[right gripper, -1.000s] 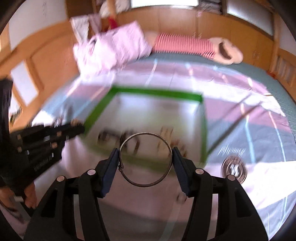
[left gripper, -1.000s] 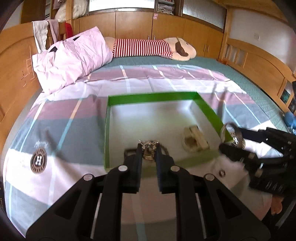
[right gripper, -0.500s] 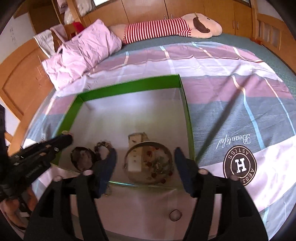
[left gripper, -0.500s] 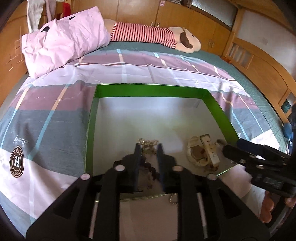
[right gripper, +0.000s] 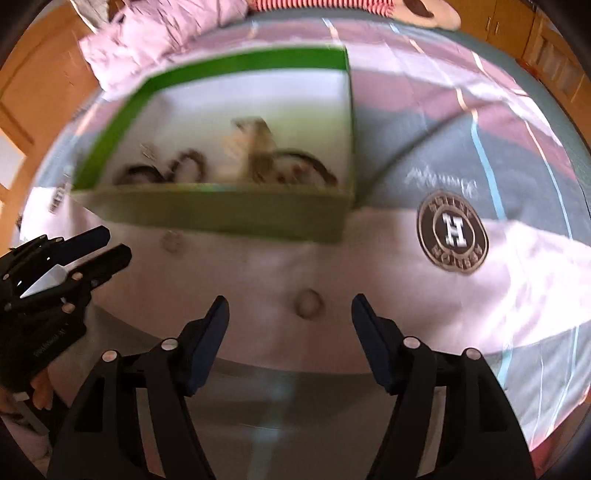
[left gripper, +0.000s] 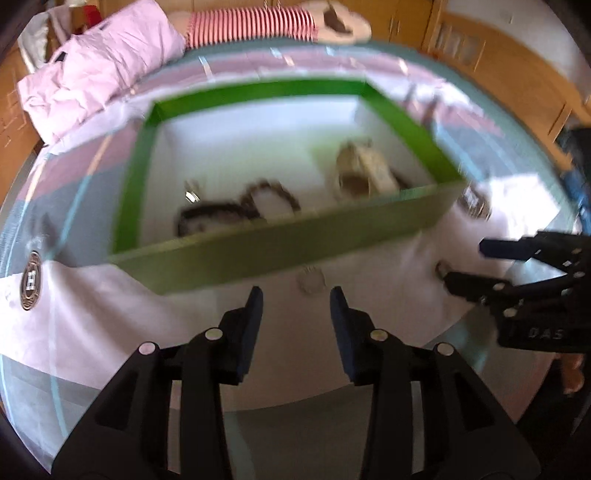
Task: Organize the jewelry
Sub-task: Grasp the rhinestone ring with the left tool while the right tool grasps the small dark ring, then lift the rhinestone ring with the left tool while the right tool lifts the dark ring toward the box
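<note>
A green-walled box (left gripper: 288, 240) (right gripper: 221, 210) with a white floor lies on the bedspread. In it are a dark beaded bracelet (left gripper: 236, 212) (right gripper: 162, 170), a cream piece (left gripper: 362, 173) (right gripper: 251, 140), a small pendant (left gripper: 192, 192) and a bangle (right gripper: 295, 166). My left gripper (left gripper: 295, 295) is open and empty, just short of the box's near wall; a small ring (left gripper: 312, 280) lies on the cloth ahead of it. My right gripper (right gripper: 290, 302) is open and empty; a small ring (right gripper: 308, 302) lies between its fingertips. Each gripper shows in the other's view (left gripper: 469, 266) (right gripper: 110, 245).
The bed carries a striped pink, grey and white spread with round H logos (right gripper: 452, 232) (left gripper: 31, 286). A pink pillow (left gripper: 99, 77) and a striped plush toy (left gripper: 258, 18) lie at the far end. Wooden bed frame and cabinets (left gripper: 517, 81) stand behind and right.
Both grippers let go of their jewelry into the box, opened, and pulled back to the near side of the box. The bangle and the necklace now lie inside.
</note>
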A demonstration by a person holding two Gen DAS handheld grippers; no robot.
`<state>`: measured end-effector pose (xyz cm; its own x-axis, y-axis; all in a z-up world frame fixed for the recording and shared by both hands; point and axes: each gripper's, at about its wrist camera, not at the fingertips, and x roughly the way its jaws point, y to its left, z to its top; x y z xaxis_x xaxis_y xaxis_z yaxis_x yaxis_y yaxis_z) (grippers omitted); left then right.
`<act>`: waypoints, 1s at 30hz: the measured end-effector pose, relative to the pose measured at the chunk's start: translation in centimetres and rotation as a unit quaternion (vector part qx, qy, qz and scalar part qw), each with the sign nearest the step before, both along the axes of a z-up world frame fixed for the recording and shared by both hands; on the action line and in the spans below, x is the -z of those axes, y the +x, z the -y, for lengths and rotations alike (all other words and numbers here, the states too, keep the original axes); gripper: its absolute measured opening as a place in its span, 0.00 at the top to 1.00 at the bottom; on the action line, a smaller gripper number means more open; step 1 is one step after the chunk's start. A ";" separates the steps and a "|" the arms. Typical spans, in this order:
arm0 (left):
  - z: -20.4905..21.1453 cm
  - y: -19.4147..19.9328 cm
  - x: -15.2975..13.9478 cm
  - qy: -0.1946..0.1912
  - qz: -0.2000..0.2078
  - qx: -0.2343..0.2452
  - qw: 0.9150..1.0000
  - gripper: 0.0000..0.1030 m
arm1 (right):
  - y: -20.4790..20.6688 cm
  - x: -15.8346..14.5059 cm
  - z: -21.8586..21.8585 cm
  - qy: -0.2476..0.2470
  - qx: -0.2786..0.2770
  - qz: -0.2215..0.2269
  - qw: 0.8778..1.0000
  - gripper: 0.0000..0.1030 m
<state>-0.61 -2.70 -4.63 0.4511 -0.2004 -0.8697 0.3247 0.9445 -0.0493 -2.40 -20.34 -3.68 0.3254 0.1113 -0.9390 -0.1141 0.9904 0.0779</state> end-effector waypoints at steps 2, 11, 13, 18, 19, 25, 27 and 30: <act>0.6 0.3 1.1 0.011 -0.007 0.002 1.000 0.63 | -0.2 0.6 -0.3 -0.011 -0.006 -0.003 1.000 0.40; 0.6 1.5 2.4 -0.004 -0.014 -0.006 1.000 0.51 | -0.4 3.1 -1.1 -0.046 -0.010 -0.016 0.999 0.52; 0.6 2.1 2.7 -0.011 -0.020 -0.008 1.000 0.51 | -0.5 3.4 -0.8 -0.040 -0.005 -0.012 0.999 0.54; 0.6 3.0 3.4 -0.024 -0.028 -0.015 0.999 0.51 | -1.1 3.2 -0.7 -0.036 0.004 -0.006 0.999 0.56; 0.7 3.1 3.4 -0.023 -0.026 -0.015 0.999 0.52 | -1.2 3.2 -0.7 -0.037 0.005 -0.005 0.999 0.56; 1.4 3.0 3.4 0.015 -0.014 -0.005 1.000 0.79 | -1.3 3.1 -0.7 -0.038 0.003 0.001 0.999 0.67; 1.4 2.8 3.3 0.014 -0.018 -0.003 1.000 0.80 | -1.1 3.1 -0.7 -0.039 0.001 0.003 0.999 0.76; 1.6 2.3 3.1 0.027 -0.016 0.001 1.000 0.80 | -1.1 2.9 -1.0 -0.042 -0.002 0.004 0.999 0.80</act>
<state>1.69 -4.33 -7.75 0.4230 -0.1545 -0.8929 0.3266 0.9451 -0.0088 -3.47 -19.33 -6.55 0.3323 0.0346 -0.9425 -0.1193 0.9928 -0.0057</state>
